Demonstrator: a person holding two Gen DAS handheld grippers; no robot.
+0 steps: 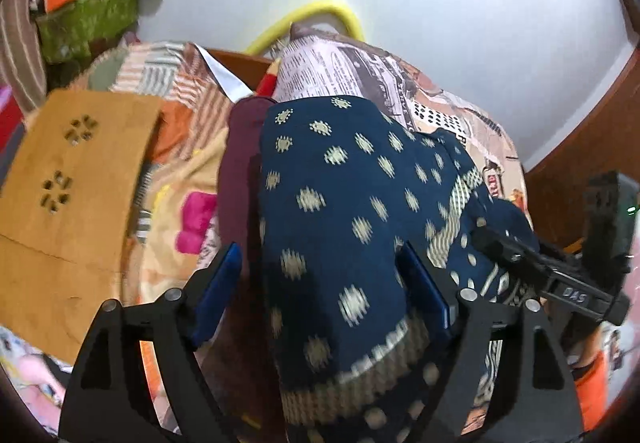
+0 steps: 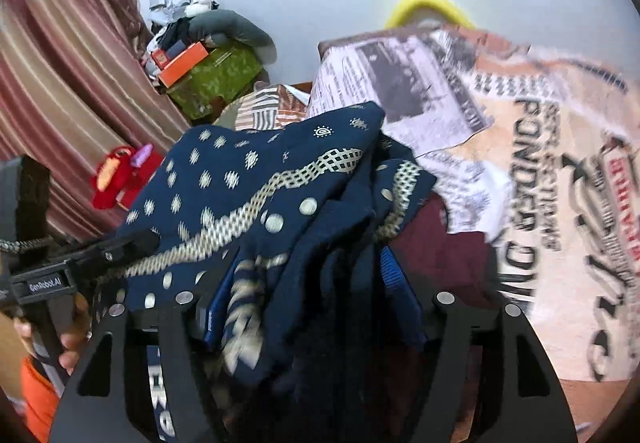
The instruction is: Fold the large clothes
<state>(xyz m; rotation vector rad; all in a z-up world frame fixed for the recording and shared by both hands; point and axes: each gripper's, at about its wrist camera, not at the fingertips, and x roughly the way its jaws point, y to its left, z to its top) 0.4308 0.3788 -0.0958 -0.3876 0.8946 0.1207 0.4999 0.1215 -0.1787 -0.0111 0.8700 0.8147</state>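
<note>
A navy garment with cream dots and a cream patterned border lies bunched on the bed, over a maroon cloth. My left gripper stands open, its blue pads on either side of the navy cloth, which drapes between them. In the right wrist view the navy garment is gathered between the blue pads of my right gripper; the cloth hides much of the jaws, which are wide apart around the bundle. The right gripper also shows in the left wrist view, and the left gripper in the right wrist view.
A newspaper-print bedsheet covers the bed. A wooden lap table lies at left. A patchwork blanket, a yellow hoop, a green box with clutter, a striped curtain and a white wall stand behind.
</note>
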